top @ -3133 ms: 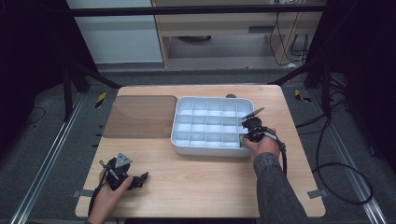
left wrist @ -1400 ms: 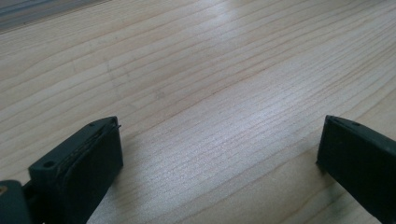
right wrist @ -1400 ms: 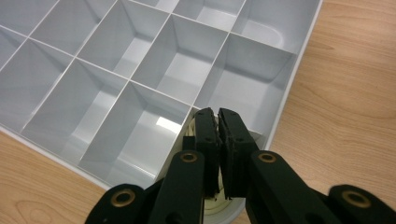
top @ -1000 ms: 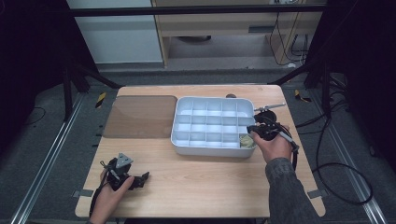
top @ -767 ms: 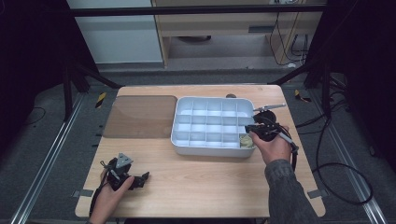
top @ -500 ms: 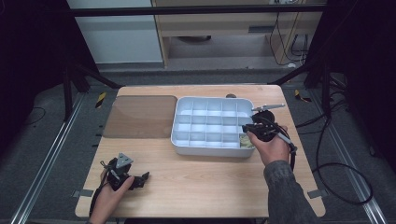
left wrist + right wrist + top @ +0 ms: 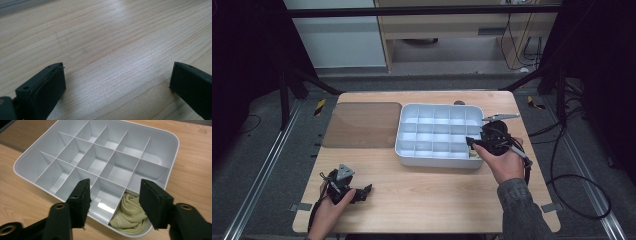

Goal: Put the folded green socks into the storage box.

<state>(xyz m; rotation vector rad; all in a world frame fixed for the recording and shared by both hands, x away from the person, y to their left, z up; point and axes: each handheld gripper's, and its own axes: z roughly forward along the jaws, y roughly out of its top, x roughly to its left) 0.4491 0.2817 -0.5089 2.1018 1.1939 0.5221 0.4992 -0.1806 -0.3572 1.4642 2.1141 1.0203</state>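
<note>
High view shows a wooden bench [image 7: 432, 200] carrying a white compartment tray [image 7: 408, 150] beside a brown translucent mat [image 7: 362, 125]. The right gripper [image 7: 472, 144] hangs at the tray's near right corner, held in the person's right hand [image 7: 504, 162], with its cable trailing off toward the bench's right edge. In the right gripper view its two black fingers [image 7: 155, 202] stand apart above the tray [image 7: 175, 157], having just been opening, and nothing is pinched between them; they frame the near edge of the tray from above. A pale yellow-green cloth [image 7: 131, 213] lies crumpled in the corner compartment at the near right, below and between the fingers, free of both pads; it seems to fill most of that cell, though the right finger hides part of it. The other compartments look bare. The left gripper [image 7: 362, 191] rests low on the bench at the near left, well apart from the tray, in the person's left hand [image 7: 329, 210]. In the left gripper view its fingers [image 7: 43, 87] are spread wide over bare wood [image 7: 112, 50], holding nothing.
</note>
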